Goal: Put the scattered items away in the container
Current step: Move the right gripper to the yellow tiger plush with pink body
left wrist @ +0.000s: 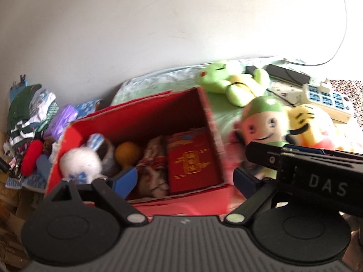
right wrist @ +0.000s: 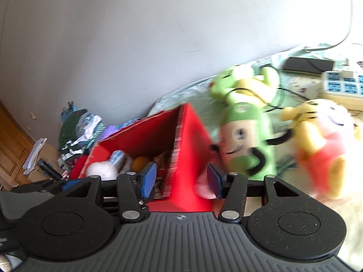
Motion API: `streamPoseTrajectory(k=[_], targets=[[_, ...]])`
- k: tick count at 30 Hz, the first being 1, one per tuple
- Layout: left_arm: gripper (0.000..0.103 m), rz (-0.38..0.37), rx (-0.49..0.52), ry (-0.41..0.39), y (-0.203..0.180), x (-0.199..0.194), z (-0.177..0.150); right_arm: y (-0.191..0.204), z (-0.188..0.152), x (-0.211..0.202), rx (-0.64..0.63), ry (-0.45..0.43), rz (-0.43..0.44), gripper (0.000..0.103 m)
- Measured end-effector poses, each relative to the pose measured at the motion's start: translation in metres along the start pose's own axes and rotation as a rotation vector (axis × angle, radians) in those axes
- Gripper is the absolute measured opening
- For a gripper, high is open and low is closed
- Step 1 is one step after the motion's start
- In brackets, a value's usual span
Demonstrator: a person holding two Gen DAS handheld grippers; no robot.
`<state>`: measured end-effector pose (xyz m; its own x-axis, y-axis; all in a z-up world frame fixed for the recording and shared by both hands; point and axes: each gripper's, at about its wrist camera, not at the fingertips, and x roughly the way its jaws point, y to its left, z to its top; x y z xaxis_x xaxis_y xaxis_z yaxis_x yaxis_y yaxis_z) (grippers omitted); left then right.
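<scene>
Blur over red box, left gripper spread empty, right gripper apart, empty.

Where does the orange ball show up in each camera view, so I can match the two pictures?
Left wrist view: the orange ball lies inside the red box, left of centre, between the white bunny toy and a wrapped bundle.
Right wrist view: the ball peeks over the box's near edge, lower centre-left, right of the bunny.
Shared landmark: the green frog toy behind the box.
</scene>
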<state>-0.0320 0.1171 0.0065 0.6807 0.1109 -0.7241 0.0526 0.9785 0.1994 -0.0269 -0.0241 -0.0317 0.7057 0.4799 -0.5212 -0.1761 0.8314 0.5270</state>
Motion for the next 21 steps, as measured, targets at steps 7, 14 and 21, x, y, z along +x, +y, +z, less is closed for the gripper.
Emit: streamPoseTrajectory(k=[7, 14, 21], targets=[[0.093, -0.037, 0.024, 0.003, -0.051, -0.005, 0.005, -0.045, 0.006, -0.020, 0.021, -0.003, -0.044, 0.054], [0.093, -0.122, 0.050, 0.047, -0.097, -0.004, 0.007, -0.082, 0.014, -0.039, 0.046, -0.006, -0.090, 0.054], [0.093, -0.237, 0.027, 0.172, -0.126, 0.017, -0.007, -0.130, 0.011, -0.053, 0.111, 0.005, -0.132, 0.053]])
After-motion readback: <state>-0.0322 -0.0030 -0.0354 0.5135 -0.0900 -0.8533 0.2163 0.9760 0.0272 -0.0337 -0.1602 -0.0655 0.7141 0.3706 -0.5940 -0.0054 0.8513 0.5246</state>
